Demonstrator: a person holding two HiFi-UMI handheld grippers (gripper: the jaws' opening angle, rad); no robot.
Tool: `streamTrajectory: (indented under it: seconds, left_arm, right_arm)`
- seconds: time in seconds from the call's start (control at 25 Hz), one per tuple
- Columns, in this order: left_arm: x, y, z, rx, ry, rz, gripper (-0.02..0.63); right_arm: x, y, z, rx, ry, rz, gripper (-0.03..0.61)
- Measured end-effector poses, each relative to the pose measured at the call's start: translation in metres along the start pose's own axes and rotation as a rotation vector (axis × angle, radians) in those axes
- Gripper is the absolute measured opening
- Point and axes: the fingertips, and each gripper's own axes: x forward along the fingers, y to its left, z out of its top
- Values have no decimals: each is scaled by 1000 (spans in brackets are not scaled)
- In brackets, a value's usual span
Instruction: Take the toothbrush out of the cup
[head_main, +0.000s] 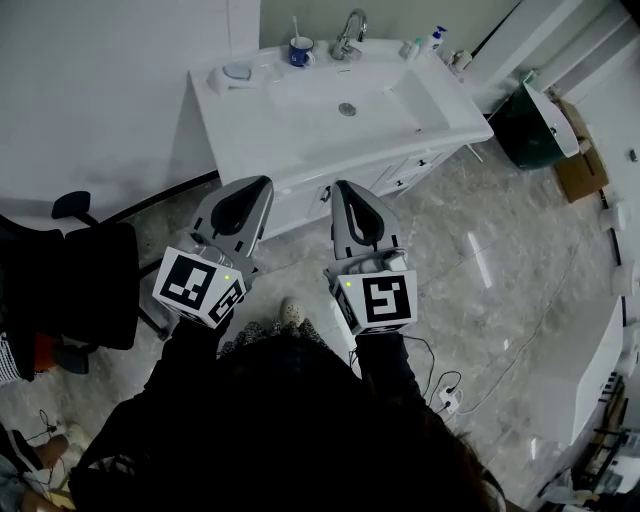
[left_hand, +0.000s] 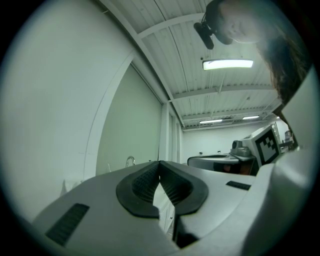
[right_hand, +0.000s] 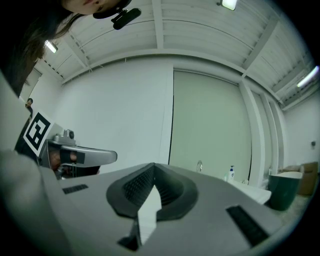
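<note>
A blue cup (head_main: 300, 52) stands at the back of the white washbasin (head_main: 440, 120), left of the faucet (head_main: 350, 30), with a pale toothbrush (head_main: 295, 27) upright in it. Both grippers hang in front of the vanity, well short of the cup. My left gripper (head_main: 262, 182) is shut and holds nothing; its tips meet in the left gripper view (left_hand: 159, 162). My right gripper (head_main: 341, 186) is beside it, also shut and holding nothing (right_hand: 154, 165). The cup does not show in either gripper view; the faucet (left_hand: 130, 160) (right_hand: 200, 165) does.
A soap dish (head_main: 237, 73) sits at the basin's back left, bottles (head_main: 435, 40) at its back right. A dark green bin (head_main: 535, 125) and a cardboard box (head_main: 580, 175) stand right of the vanity. A black chair (head_main: 90, 270) is at the left. Cables lie on the floor.
</note>
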Motion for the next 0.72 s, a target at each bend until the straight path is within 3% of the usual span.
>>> streamTrajectory:
  seconds: [0.72]
  left_arm:
    - [72,3,-4,-17,0,56,6]
  right_arm:
    - [37,-84,-18,50,3,27,5]
